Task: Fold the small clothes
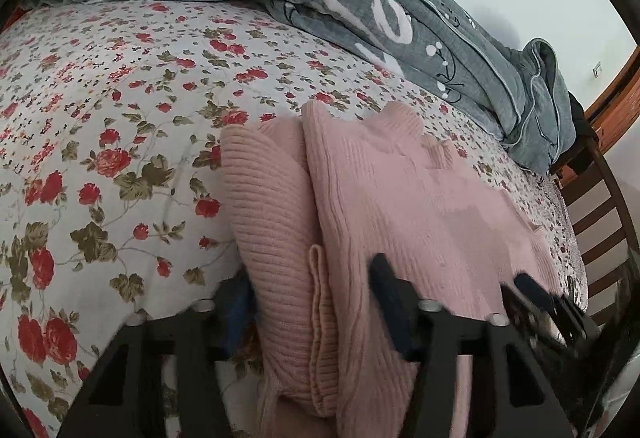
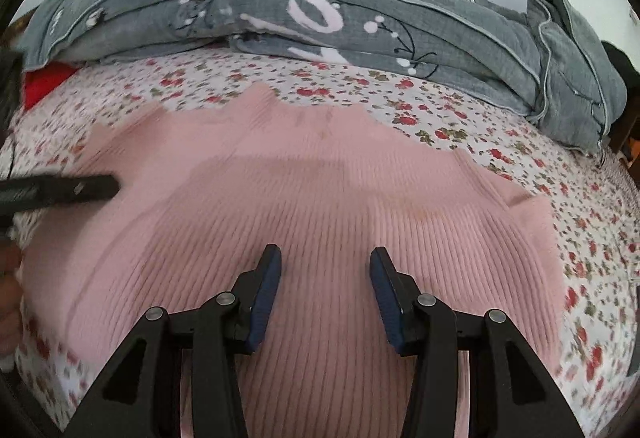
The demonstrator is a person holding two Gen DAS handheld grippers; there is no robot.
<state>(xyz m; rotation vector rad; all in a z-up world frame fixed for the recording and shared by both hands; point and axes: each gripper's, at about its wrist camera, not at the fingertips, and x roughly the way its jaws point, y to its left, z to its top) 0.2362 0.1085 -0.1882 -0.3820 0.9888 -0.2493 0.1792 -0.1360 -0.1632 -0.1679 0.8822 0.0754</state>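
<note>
A pink ribbed knit sweater (image 1: 420,197) lies spread on the floral bedsheet (image 1: 100,117). Its left part is bunched into a thick fold (image 1: 280,238) that fills the gap of my left gripper (image 1: 312,290). Both blue pads press against that fold, and the left pad is half hidden by the knit. In the right wrist view the same sweater (image 2: 320,177) lies flat and wide. My right gripper (image 2: 324,266) stands open just over its near middle, with only flat knit beneath the jaws. The left gripper's finger (image 2: 80,189) shows blurred at the sweater's left edge, and the right gripper (image 1: 540,298) shows blurred at lower right.
A rumpled grey quilt (image 2: 320,21) is piled along the far side of the bed. A slatted wooden bed frame (image 1: 600,197) rises at the right end. Something red (image 2: 40,85) lies at the far left under the quilt. A hand (image 2: 8,278) shows at the left edge.
</note>
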